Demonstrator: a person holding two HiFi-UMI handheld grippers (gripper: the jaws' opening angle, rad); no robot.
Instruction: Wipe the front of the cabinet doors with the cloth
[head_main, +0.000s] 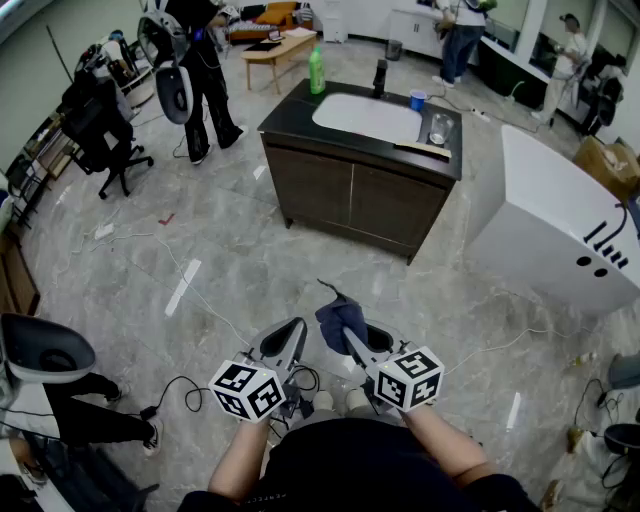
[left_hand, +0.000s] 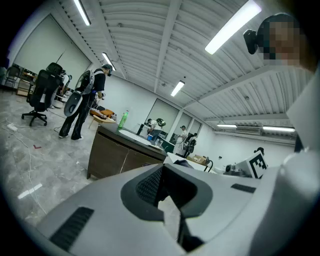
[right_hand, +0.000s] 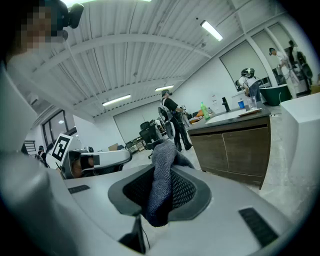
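Observation:
The dark brown cabinet doors (head_main: 350, 195) face me under a black-topped sink unit, a few steps away across the grey floor. They also show in the left gripper view (left_hand: 115, 157) and the right gripper view (right_hand: 240, 150). My right gripper (head_main: 347, 335) is shut on a dark blue cloth (head_main: 338, 318), which sticks up from between its jaws (right_hand: 161, 180). My left gripper (head_main: 296, 328) is held low beside it, jaws together and nothing in them (left_hand: 167, 192). Both grippers are close to my body, well short of the cabinet.
A green bottle (head_main: 316, 72), a faucet (head_main: 380, 75), a blue cup (head_main: 417, 100) and a glass (head_main: 438, 130) stand on the sink top. A white box-like unit (head_main: 560, 225) sits right of the cabinet. Cables (head_main: 200, 290) trail over the floor. A person (head_main: 205, 80) and an office chair (head_main: 100, 130) are at back left.

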